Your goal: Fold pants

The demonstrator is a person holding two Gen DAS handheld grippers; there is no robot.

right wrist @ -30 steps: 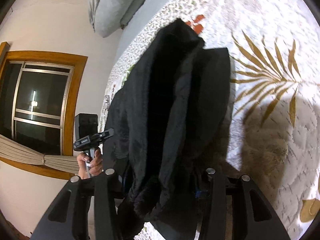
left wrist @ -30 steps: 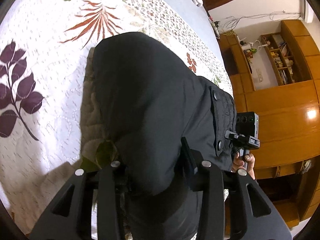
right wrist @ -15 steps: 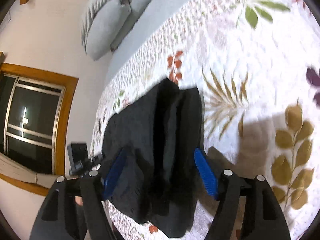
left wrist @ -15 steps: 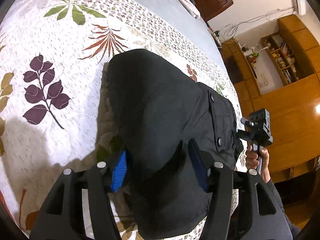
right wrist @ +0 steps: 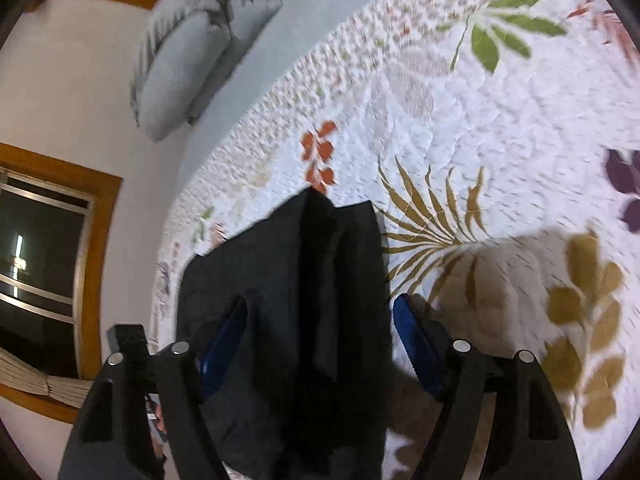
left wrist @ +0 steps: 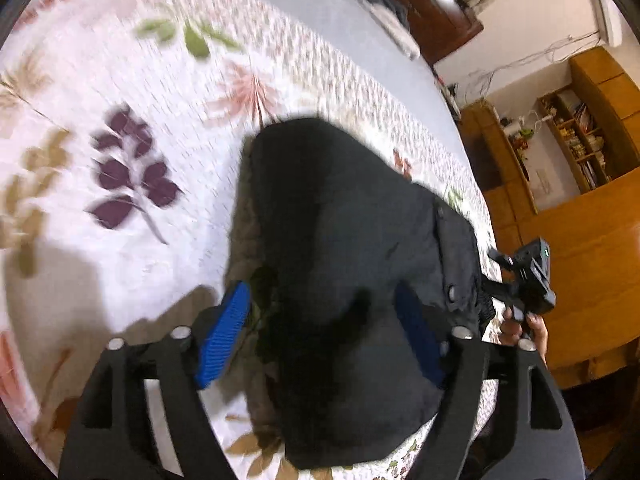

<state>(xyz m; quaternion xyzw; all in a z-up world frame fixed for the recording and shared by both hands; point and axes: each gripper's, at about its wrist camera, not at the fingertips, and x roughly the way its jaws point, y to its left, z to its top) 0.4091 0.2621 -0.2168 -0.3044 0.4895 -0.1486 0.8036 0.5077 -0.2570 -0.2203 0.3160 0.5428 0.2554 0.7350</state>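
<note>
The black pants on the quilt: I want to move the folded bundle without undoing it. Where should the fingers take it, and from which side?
Take the black pants at the near folded edge, one gripper per corner, coming from the near side where the left gripper and right gripper already straddle it. The layers stack there; the flap with the snaps looks looser.

The left gripper [left wrist: 324, 316] points downward at a slant, its jaws opening, the blue pads [left wrist: 224, 336] standing wide at about 7 and 5 o'clock of its own view, pressing on nothing. The right gripper [right wrist: 320, 328] is tilted down likewise, its jaws opening too, pads [right wrist: 416, 348] spread clear to either side. In the left wrist view, at 3 o'clock, a hand [left wrist: 524, 328] grips the handle of the other gripper.
</note>
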